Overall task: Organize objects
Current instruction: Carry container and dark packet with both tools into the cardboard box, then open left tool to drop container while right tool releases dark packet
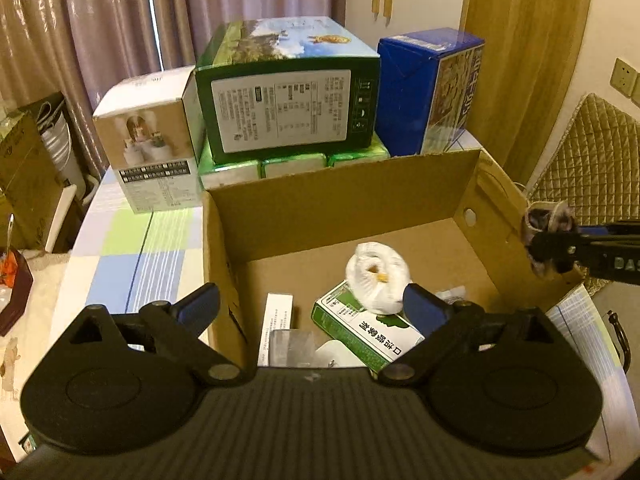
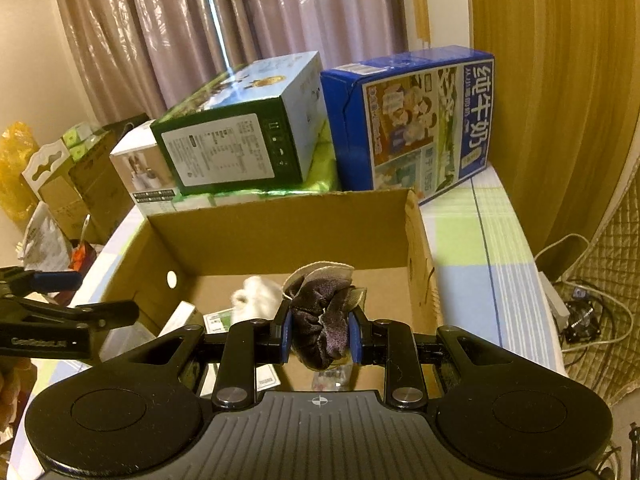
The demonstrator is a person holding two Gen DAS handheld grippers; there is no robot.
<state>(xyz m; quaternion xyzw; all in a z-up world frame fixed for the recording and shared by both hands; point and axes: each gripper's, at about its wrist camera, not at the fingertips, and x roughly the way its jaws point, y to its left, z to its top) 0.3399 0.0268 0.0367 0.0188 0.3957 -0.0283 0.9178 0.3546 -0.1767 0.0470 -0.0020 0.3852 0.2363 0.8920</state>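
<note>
An open cardboard box (image 1: 340,200) (image 2: 280,224) stands on the checked table. Inside it lie a crumpled white bundle (image 1: 378,276) (image 2: 256,294), a green-and-white carton (image 1: 366,330) and a slim white packet (image 1: 274,322). My left gripper (image 1: 312,306) is open, straddling the box's near left corner, with nothing between its fingers. My right gripper (image 2: 320,334) is shut on a dark purple scrunchie (image 2: 320,316), held above the box's near right part. In the left wrist view that scrunchie (image 1: 540,220) hangs over the box's right wall.
Behind the box stand a green carton (image 1: 288,92) (image 2: 240,136) on green packs, a blue milk carton (image 1: 428,88) (image 2: 416,124) and a small white box (image 1: 152,148). A quilted chair (image 1: 588,152) and cables (image 2: 580,312) lie right; clutter sits left.
</note>
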